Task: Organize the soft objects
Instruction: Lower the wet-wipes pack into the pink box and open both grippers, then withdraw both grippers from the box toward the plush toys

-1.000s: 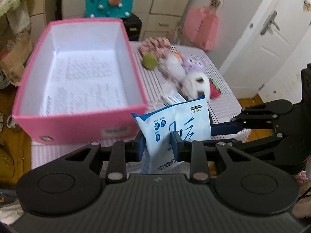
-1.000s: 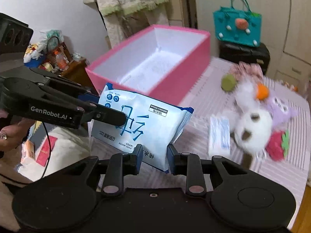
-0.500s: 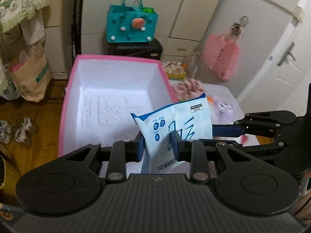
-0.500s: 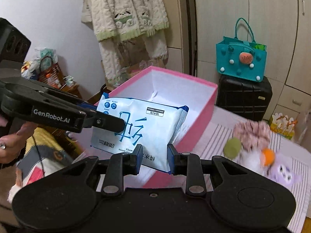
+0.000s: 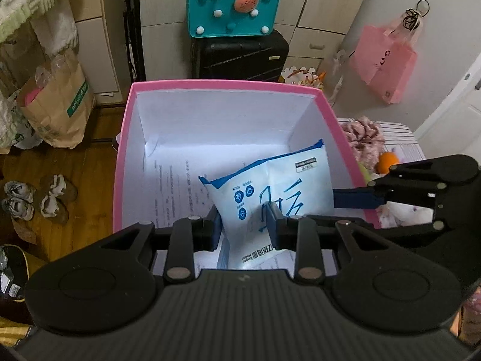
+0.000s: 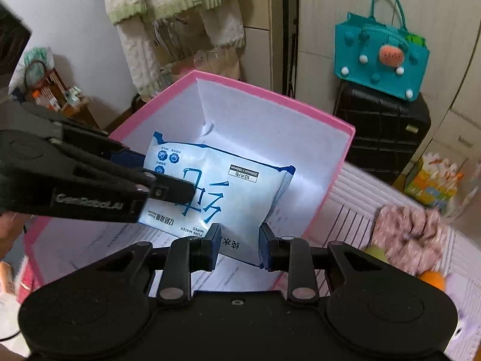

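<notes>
Now | both tools pinch wipes pack (image 5: 270,186) | over pink box (image 5: 123,150)

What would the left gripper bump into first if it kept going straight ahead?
Probably the paper-lined floor of the pink box: the left gripper, shut on the wipes pack, points down into it. Depth is unclear.

Wipes pack carried into the box

Both grippers moved the wipes pack (image 5: 270,186) from beside the pink box (image 5: 126,138) to inside it.

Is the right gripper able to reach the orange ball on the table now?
Probably not: the right gripper is shut on the wipes pack over the pink box; the orange ball lies uncovered beside it.
</notes>
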`<state>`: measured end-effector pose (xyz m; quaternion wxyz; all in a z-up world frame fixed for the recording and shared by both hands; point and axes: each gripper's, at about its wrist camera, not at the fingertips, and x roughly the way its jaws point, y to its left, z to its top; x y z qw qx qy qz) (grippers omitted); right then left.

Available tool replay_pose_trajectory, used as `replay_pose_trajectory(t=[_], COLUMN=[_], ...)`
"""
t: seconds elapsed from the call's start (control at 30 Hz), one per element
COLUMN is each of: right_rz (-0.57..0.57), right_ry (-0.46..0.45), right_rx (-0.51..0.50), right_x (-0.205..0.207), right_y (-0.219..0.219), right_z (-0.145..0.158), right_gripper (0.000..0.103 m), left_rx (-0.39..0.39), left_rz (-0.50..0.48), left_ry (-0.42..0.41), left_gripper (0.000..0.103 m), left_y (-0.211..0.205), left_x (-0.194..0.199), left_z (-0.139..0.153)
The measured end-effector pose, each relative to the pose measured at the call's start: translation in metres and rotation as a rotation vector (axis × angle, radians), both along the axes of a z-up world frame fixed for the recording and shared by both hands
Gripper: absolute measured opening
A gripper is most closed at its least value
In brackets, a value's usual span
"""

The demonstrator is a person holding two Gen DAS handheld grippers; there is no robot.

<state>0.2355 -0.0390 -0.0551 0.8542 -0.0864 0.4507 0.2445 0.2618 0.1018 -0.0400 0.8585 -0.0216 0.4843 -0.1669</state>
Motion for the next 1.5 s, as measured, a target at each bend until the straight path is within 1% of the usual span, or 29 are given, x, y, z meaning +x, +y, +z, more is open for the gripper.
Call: replay_pose_trajectory(t=[0.1,0.17,0.2,0.23,0.33,0.4,0.5,0.6,0.7,0.87,1.23,1.5], right_rz=[0.009,0.026,0.034,0.038,0.057,0.074,0.104,0.122,0.124,0.118,0.136,0.155], right_ry=[0.022,0.032,0.031,0.027,0.006,-0.009,-0.045,-0.076,-0.085,-0.090,-0.147,-0.187], right_rx=[-0.028,-0.056,-0.066,-0.073,-0.078,-0.071,-0.046,-0.015,0.020,0.063,0.096,0.119], right_x=[0.004,0.003,0.001,0.001,-0.003,-0.008,-0.021,-0.031,-0.038,-0.052,-0.097,-0.134], right_y=[0.008,0.012,0.014,0.014,0.014,0.014,0.012,0.005,-0.001,-0.012,-0.033,-0.051], right_z=[-0.003,-0.004,-0.005,-0.005,-0.006,-0.005,0.000,0.010,0.019,0.032,0.066,0.084], right_gripper=[0.033,0.033,0.033,0.033,0.034,0.034,0.034,0.034,0.034,0.034,0.034,0.036], left_rx=[0.001,0.012,0.024,0.040,0.118,0.139,0.133,0.155,0.173,0.181,0.183,0.180], left_rz=[0.005,-0.007,-0.008,-0.005,0.008,0.009,-0.010,-0.036,-0.055,-0.077,-0.105,-0.126], left_ry=[0.012,0.016,0.018,0.013,-0.045,-0.068,-0.074,-0.089,-0.098,-0.125,-0.138,-0.148], left_gripper=[0.030,0.034,0.036,0.042,0.042,0.042,0.042,0.045,0.045,0.048,0.050,0.056], left_y=[0.004,0.006,0.005,0.005,0.003,0.003,0.005,0.004,0.003,-0.001,-0.008,-0.017], left_x=[0.006,0.006,0.005,0.006,0.005,0.002,-0.005,-0.017,-0.030,-0.052,-0.099,-0.133], left_z=[-0.004,-0.005,-0.007,-0.008,-0.012,-0.012,-0.008,-0.001,0.008,0.024,0.054,0.072])
